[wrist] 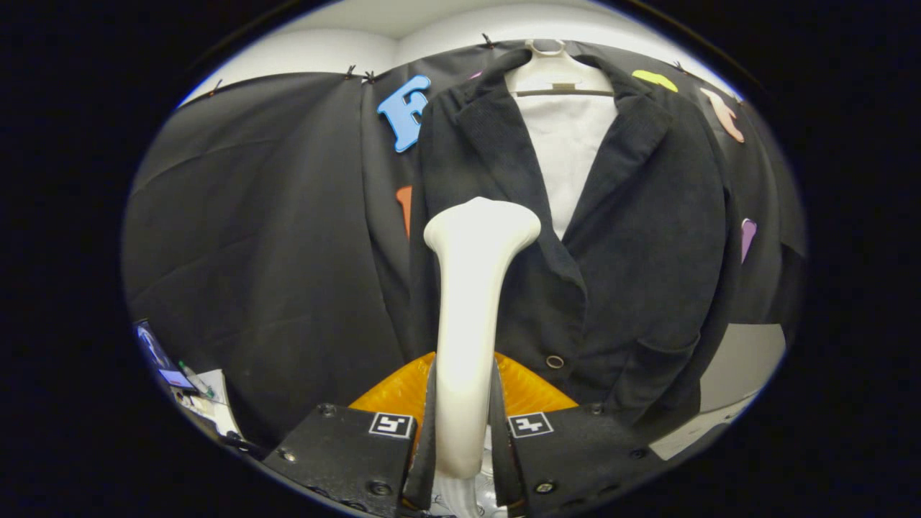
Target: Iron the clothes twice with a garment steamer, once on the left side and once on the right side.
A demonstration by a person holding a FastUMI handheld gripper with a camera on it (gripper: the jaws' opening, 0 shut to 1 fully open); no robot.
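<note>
Garment steamer (468, 324) stands upright between the fingers of the tongs (464, 424), which are closed on its white handle. Its head sits against the left front of the dark jacket (633, 252), hung on a white hanger (557, 72).

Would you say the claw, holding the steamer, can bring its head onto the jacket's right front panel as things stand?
Probably yes. The claw is shut on the white plastic garment steamer, whose head rises before the dark corduroy jacket on its hanger; nothing stands between them.
</note>
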